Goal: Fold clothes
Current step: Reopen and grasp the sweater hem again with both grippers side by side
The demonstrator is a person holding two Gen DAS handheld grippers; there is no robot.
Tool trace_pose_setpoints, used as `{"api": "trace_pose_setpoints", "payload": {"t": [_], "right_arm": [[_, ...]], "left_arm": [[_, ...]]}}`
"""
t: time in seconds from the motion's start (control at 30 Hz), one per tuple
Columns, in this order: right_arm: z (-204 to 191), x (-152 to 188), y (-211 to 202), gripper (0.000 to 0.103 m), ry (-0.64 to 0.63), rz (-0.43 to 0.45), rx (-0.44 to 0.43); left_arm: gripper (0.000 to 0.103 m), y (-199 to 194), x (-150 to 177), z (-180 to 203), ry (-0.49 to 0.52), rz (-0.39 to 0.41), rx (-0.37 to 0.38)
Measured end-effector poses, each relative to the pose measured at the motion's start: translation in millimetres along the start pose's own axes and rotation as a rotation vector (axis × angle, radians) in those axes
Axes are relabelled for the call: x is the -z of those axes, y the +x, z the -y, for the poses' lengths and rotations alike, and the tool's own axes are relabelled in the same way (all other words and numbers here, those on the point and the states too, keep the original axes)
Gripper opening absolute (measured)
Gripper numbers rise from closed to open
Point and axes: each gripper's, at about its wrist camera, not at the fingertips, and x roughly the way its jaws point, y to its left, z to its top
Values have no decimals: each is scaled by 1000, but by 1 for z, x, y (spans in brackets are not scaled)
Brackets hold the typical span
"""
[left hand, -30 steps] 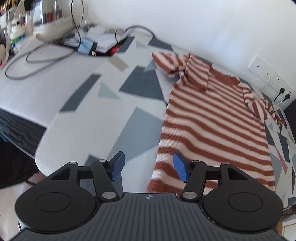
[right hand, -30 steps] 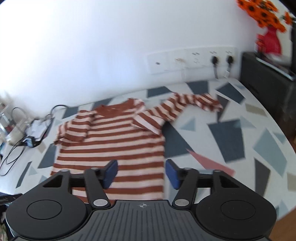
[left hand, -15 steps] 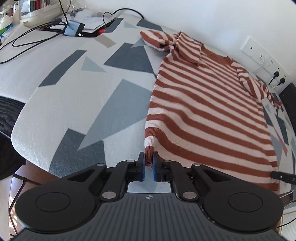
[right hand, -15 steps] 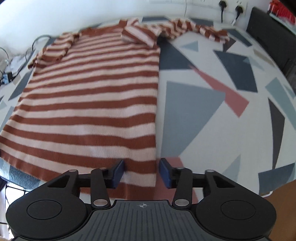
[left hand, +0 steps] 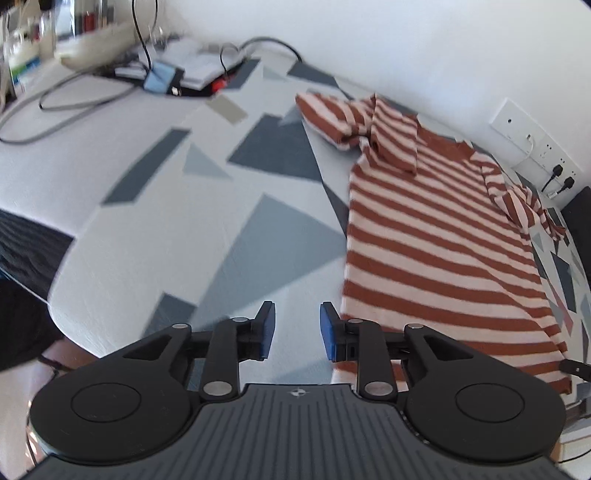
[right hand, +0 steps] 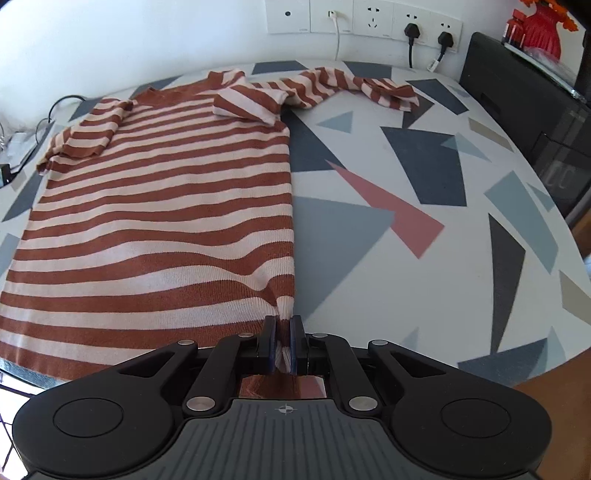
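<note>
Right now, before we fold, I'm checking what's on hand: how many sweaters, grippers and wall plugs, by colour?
striped sweater: 1
grippers: 2 (left gripper, jaws opening, nothing between them; right gripper, shut on the sweater's hem)
black plugs: 2
white plug: 1
Total: 6

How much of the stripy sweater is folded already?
Barely any. Done: the sweater lies spread flat on the patterned table. In hand: the right gripper pinches one hem corner; the left gripper is opening beside the other corner, with nothing between its jaws. Left: both sleeves and the body need folding.
</note>
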Motion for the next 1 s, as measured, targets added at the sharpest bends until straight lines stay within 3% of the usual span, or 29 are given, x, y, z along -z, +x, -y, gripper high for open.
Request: {"api": "trace_pose_setpoints", "payload": {"t": [0.13,0.27,0.4,0.47,0.6,0.63,0.8,0.93,0.97,1.0], "right_arm": [[-5,0,1,9,-32,-6,41],[-5,-3,-1,23,-31,11,117],[1,-9,-10,31,11,64,94],[0,-10,-7,35,1,48,67],[-7,-1,5,35,-34,1,62],[-5,1,7,35,-8,-5,54],[16,1,13,35,194,-1,3],[15,-2,17,34,192,12,-2],[12,-1,19,29,163,11,3],[9,-1,20,17,134,11,8]], "left_arm": [[28,10,11,13,69,-33,-1],[30,13,15,29,144,-31,4],[32,19,16,43,203,-42,11],[32,23,17,48,227,-58,-4],[27,29,21,47,229,-79,-25],[9,30,22,47,229,-83,-25],[4,26,22,45,217,-72,-27],[4,16,24,42,233,-50,-44],[4,15,24,41,233,-51,-48],[4,14,24,40,233,-51,-53]]}}
